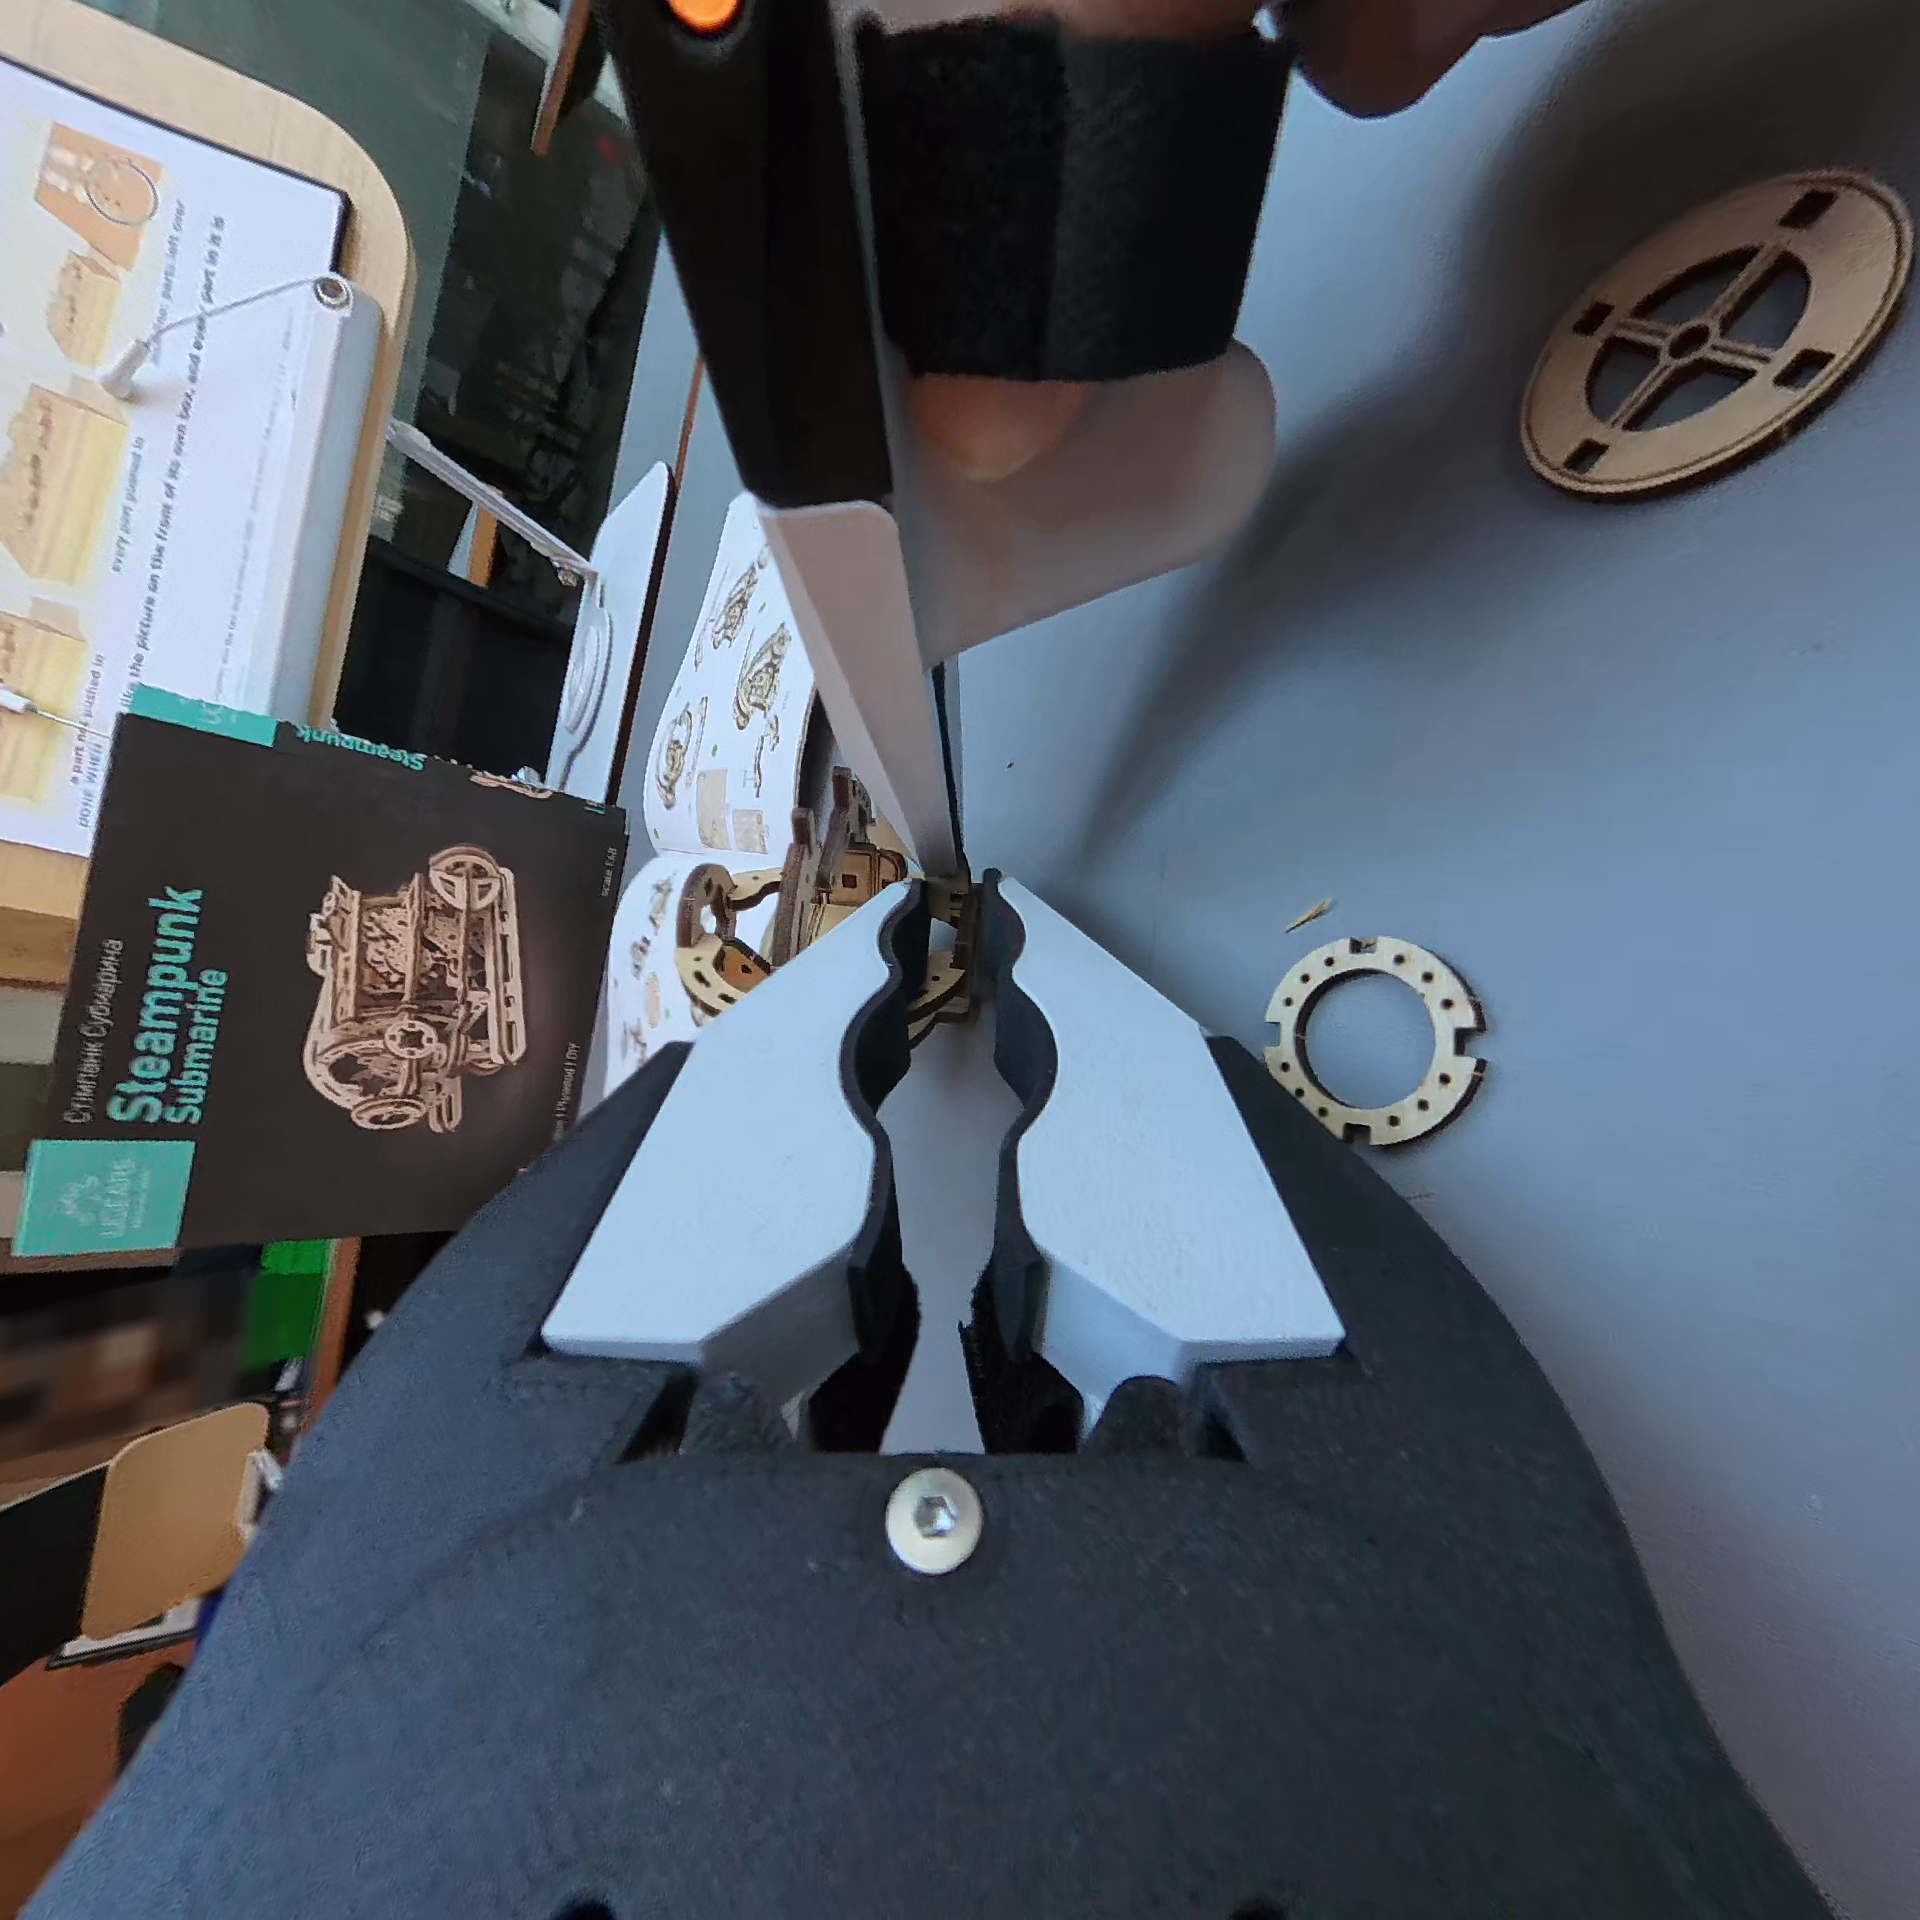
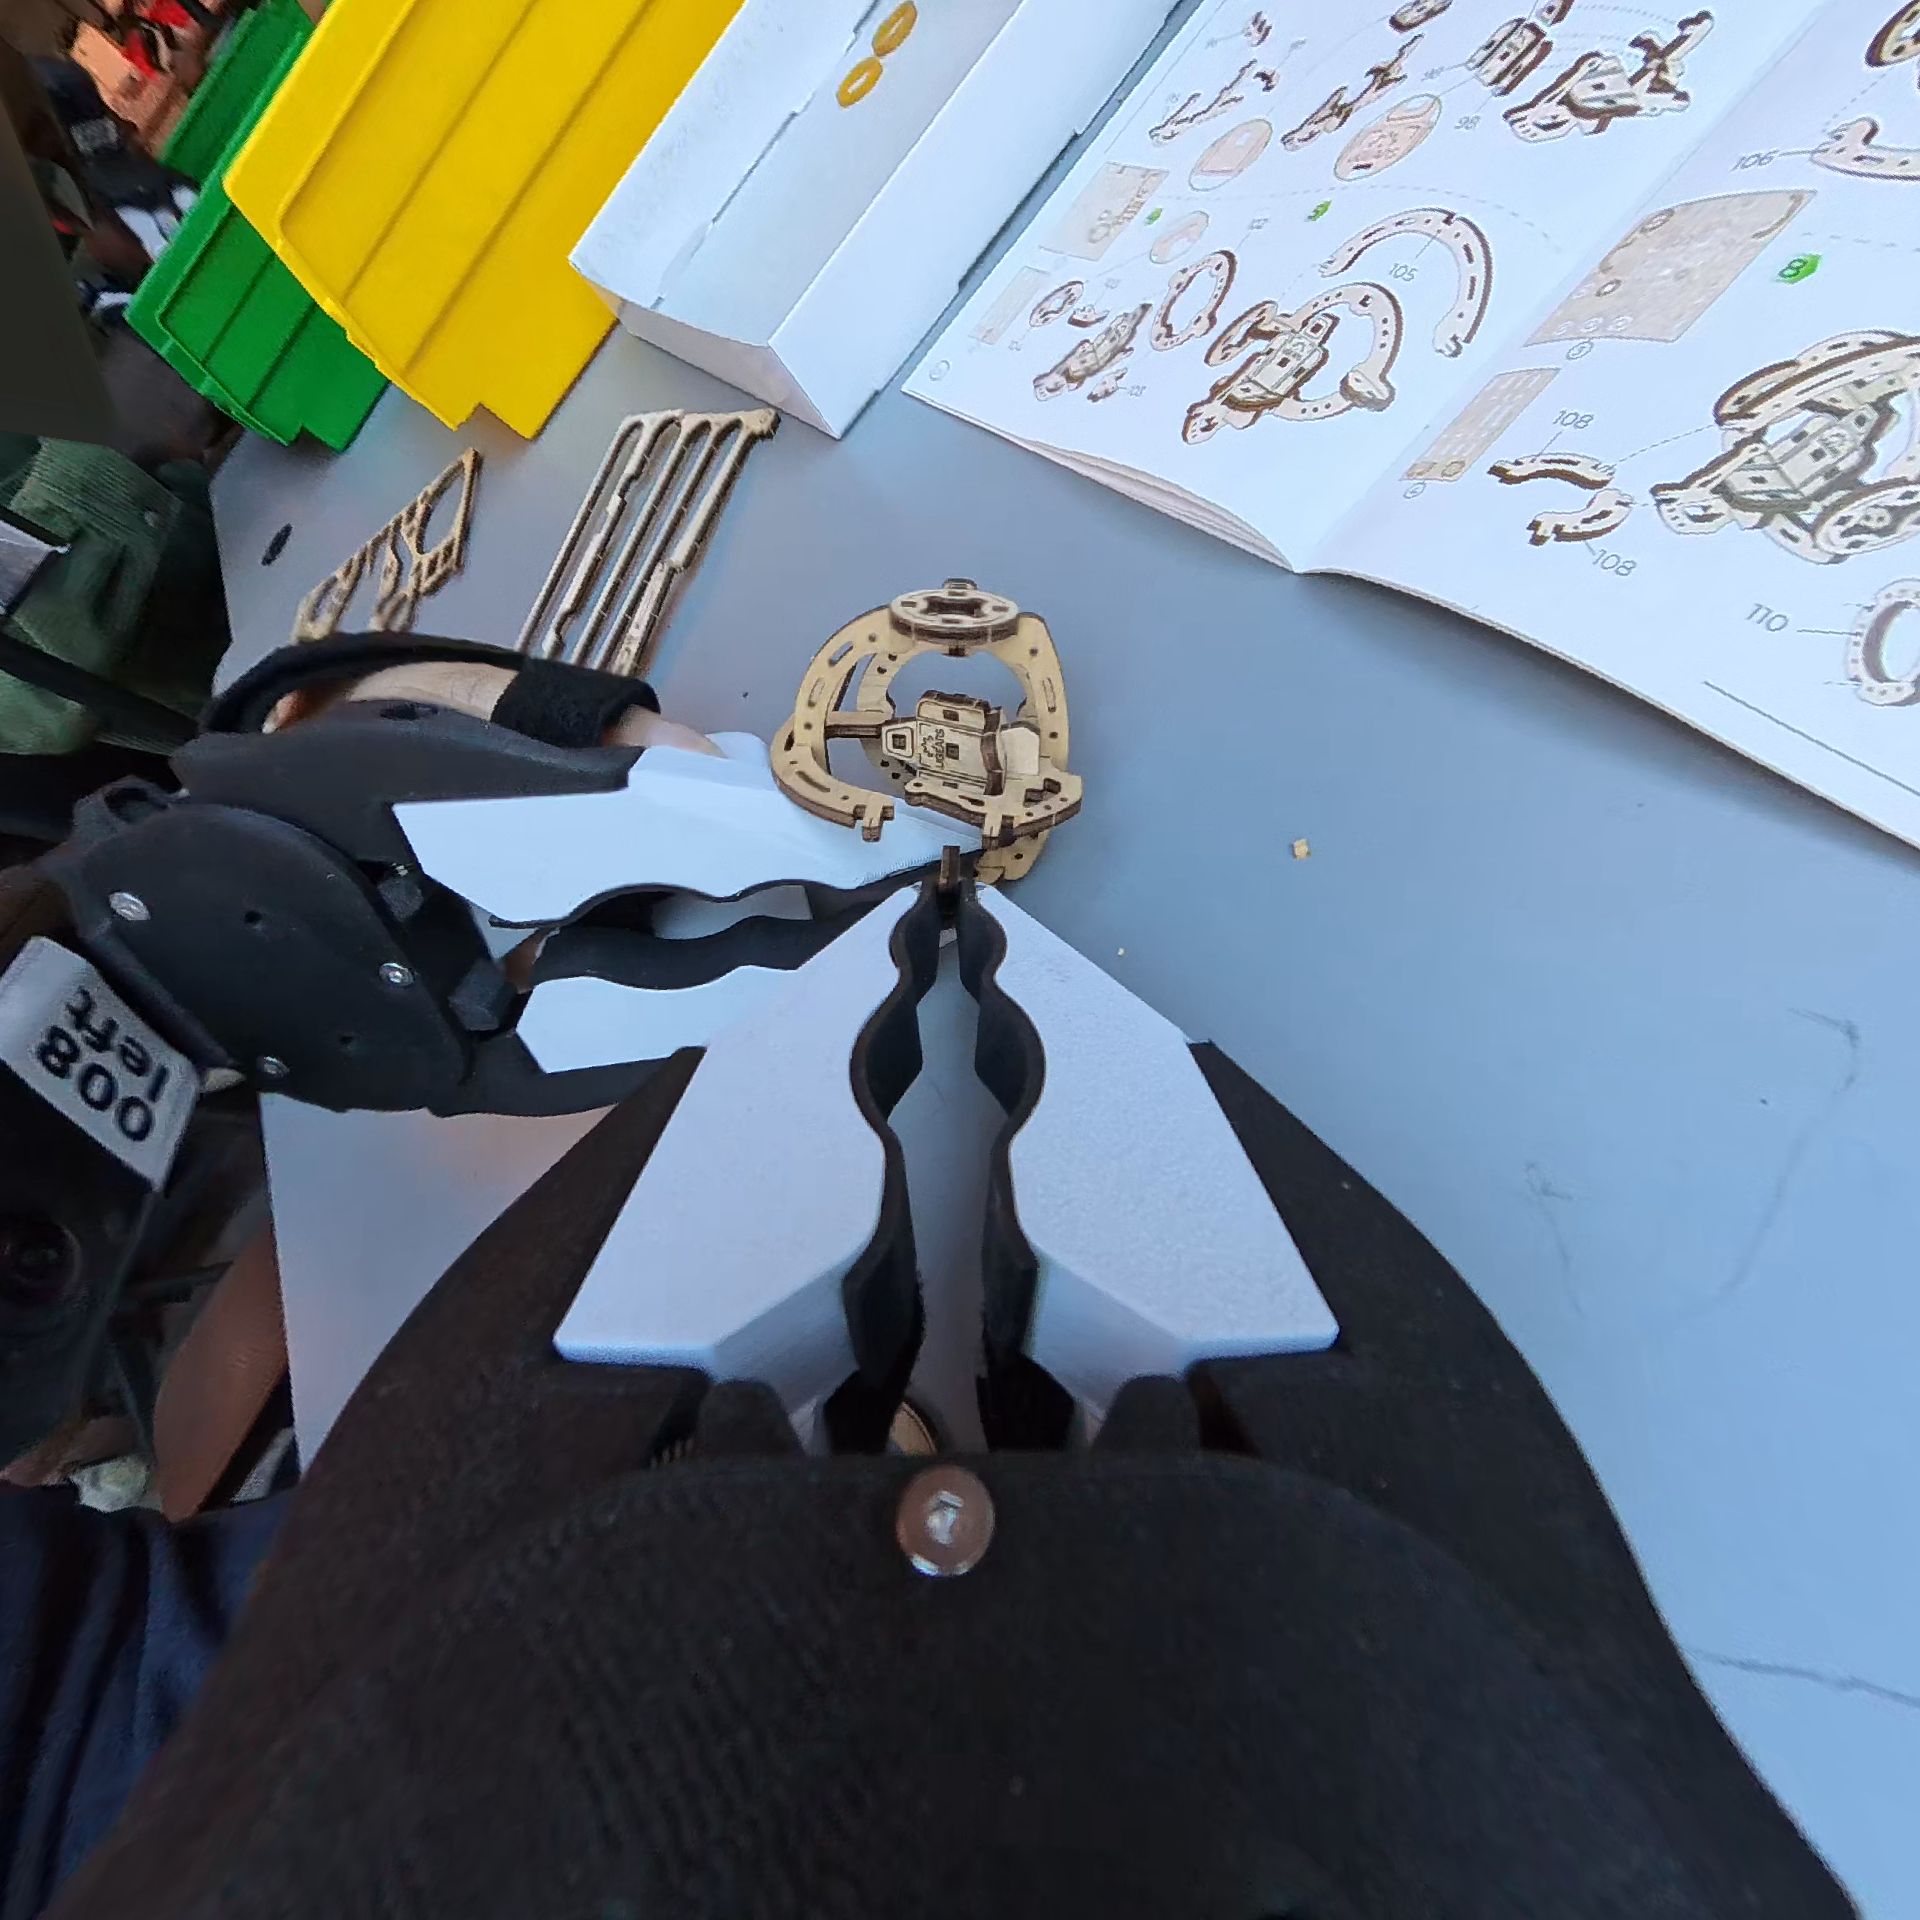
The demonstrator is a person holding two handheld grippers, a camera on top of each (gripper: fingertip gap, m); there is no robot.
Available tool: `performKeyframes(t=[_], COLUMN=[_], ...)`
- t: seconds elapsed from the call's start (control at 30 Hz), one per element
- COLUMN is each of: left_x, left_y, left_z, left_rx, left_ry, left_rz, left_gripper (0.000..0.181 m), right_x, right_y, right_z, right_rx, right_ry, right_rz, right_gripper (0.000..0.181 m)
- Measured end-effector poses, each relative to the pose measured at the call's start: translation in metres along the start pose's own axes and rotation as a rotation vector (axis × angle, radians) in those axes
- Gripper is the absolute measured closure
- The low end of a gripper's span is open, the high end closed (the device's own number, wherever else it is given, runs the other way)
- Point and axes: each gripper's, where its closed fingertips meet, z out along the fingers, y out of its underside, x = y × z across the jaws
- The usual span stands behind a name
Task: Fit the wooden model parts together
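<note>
The wooden model, a small cabin inside curved hoops with a slotted ring on top, stands on the grey table. My left gripper is shut on the model's lower edge. In the right wrist view it reaches in from the left. My right gripper is shut on a small wooden peg and holds it against the model's base, beside the left fingertips. In the left wrist view it comes down from above, and most of the model is hidden behind my fingers.
A spoked wooden disc and a wooden ring with holes lie to the right. An open instruction booklet, a white box, yellow and green bins and wooden offcut frames lie behind. A black kit box stands left. Left and right tips are no more than a few centimetres apart. Left tips and right tips are each some 11 cm from the spoked wooden disc.
</note>
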Motion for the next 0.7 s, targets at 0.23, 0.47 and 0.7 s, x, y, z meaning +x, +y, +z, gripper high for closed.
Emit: performKeyframes(t=[0.23, 0.47, 0.7], left_x=[-0.003, -0.001, -0.054], left_y=[-0.004, -0.034, -0.040], left_z=[-0.003, -0.027, -0.064], left_rx=[0.015, 0.171, 0.369], left_ry=[-0.051, -0.062, -0.141], left_rz=[0.021, 0.042, -0.180], left_gripper=[0.165, 0.157, 0.146], right_x=[0.000, 0.002, 0.000], right_y=[-0.002, -0.002, -0.006], right_z=[-0.003, -0.007, -0.026], right_rx=[0.011, 0.019, 0.069], right_ry=[-0.052, -0.100, -0.274], right_rz=[0.061, 0.119, 0.278], right_gripper=[0.180, 0.180, 0.180])
